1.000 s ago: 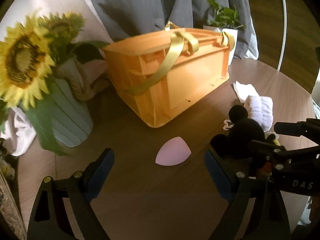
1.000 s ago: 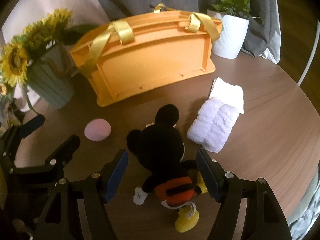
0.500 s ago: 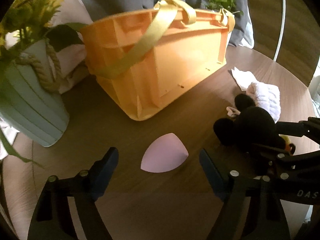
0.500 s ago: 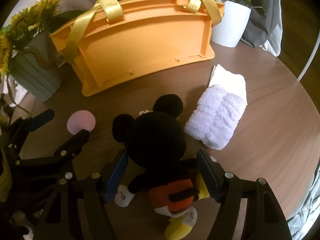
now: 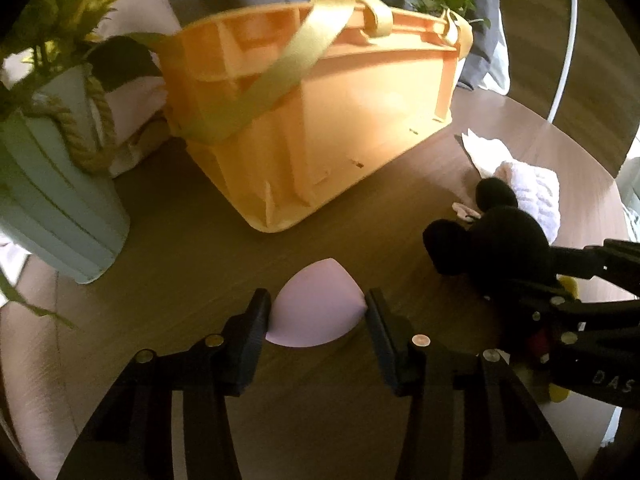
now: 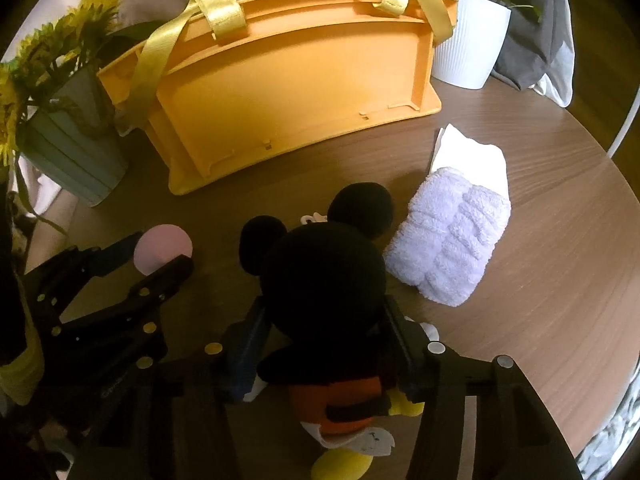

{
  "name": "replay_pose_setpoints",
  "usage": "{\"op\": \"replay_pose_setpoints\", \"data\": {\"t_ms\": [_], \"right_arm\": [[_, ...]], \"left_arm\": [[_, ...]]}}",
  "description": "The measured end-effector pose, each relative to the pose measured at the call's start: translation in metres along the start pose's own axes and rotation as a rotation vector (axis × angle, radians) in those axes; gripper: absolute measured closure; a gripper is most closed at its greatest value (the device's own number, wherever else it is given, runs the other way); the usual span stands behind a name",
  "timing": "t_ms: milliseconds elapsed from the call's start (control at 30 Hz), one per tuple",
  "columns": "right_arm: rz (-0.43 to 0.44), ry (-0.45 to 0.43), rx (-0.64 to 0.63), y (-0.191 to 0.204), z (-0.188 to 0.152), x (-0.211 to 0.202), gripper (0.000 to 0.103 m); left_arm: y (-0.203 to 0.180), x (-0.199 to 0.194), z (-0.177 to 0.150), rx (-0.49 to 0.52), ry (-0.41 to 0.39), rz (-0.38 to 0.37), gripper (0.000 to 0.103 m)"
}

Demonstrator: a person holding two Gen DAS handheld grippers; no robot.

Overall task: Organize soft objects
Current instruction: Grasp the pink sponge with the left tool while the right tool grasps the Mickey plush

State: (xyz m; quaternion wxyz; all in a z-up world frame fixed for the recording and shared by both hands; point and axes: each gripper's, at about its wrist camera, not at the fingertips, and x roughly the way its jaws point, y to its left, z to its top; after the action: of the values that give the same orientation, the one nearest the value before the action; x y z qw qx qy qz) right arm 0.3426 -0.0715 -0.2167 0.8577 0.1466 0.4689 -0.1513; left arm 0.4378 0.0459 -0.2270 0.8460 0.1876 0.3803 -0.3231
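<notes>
Between the fingers, the pink sponge (image 5: 316, 304) looks smooth and matt. The mouse toy (image 6: 324, 280) is black plush. Beyond the fingers, the orange basket (image 6: 288, 76) is matt plastic with glossy ribbon handles; the lilac towel (image 6: 448, 248) is fluffy cloth on a wood-grain table (image 6: 552, 280).

1. Basket (image 6: 296, 92): orange plastic with glossy yellow straps.
2. Sponge (image 5: 316, 308): plain pale pink.
3. Plush mouse (image 6: 324, 280): black head and ears, orange-red shorts, yellow shoes.
4. Towel (image 6: 448, 240): pale lavender, ribbed pile.
5. Cloth (image 6: 468, 152): plain white.
6. Counter (image 6: 540, 280): brown wood grain.
7. Left vase (image 5: 52, 208): pale green, ribbed; yellow sunflowers.
8. Far pot (image 6: 468, 48): white, ribbed.
9. Left hand-held gripper (image 5: 318, 312) and right hand-held gripper (image 6: 324, 344): black.
</notes>
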Motion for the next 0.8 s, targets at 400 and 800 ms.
{"op": "replay_pose_setpoints", "data": {"t_ms": [400,800], "right_arm": [[0.087,-0.031,-0.021,-0.009,-0.004,-0.023,0.049],[0.137,-0.129,-0.047,-0.023,0.002,-0.064,0.049]], "left_arm": [[-0.009,-0.048,0.0,-0.101,-0.04,0.043,0.055],[-0.024,-0.096,0.009,-0.194,-0.11,0.113,0.056]]}}
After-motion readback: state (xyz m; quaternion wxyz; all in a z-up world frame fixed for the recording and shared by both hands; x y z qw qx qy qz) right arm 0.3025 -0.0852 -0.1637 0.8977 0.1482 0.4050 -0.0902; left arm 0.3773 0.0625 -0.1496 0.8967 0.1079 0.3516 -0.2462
